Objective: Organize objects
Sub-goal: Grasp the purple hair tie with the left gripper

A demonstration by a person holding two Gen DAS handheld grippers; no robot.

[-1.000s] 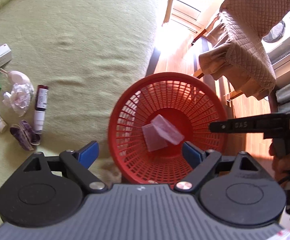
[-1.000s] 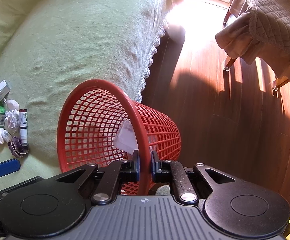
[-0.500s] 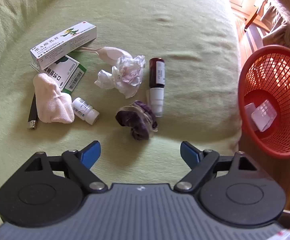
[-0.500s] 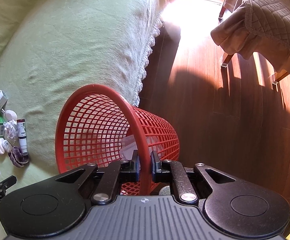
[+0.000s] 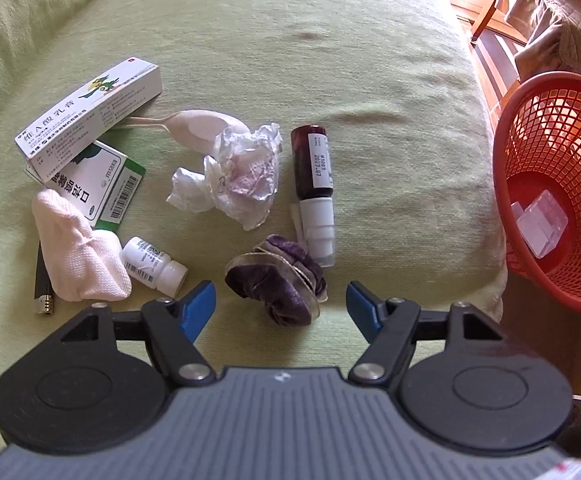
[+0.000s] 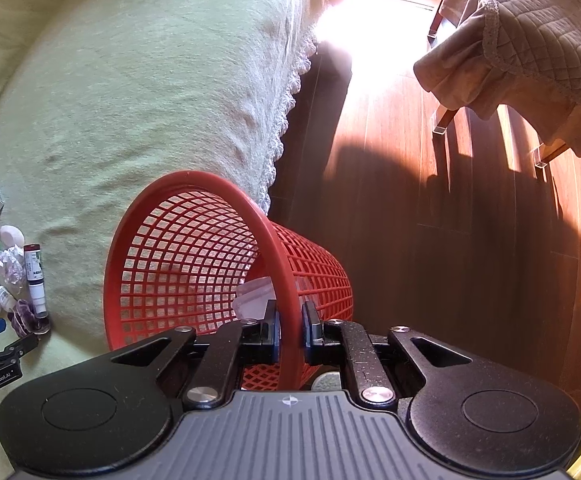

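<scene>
The left gripper (image 5: 280, 306) is held spread wide over the purple scrunchie (image 5: 280, 280) on the green cover (image 5: 330, 60) — a brown bottle (image 5: 314, 188) lies at 1 o'clock. The red basket (image 6: 194, 272) (tilted) is pinched at its rim by the right gripper (image 6: 289, 334).

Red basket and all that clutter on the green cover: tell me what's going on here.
A person is tidying small items into the red basket, using two handheld grippers. The right gripper has its jaws clamped on the basket's rim, holding it tilted against the edge of the green cover. A clear plastic box already lies inside. The left gripper is open, jaws spread on either side of the purple scrunchie, not yet gripping it. The bottles, boxes and crumpled tissue lie on the cover.
</scene>
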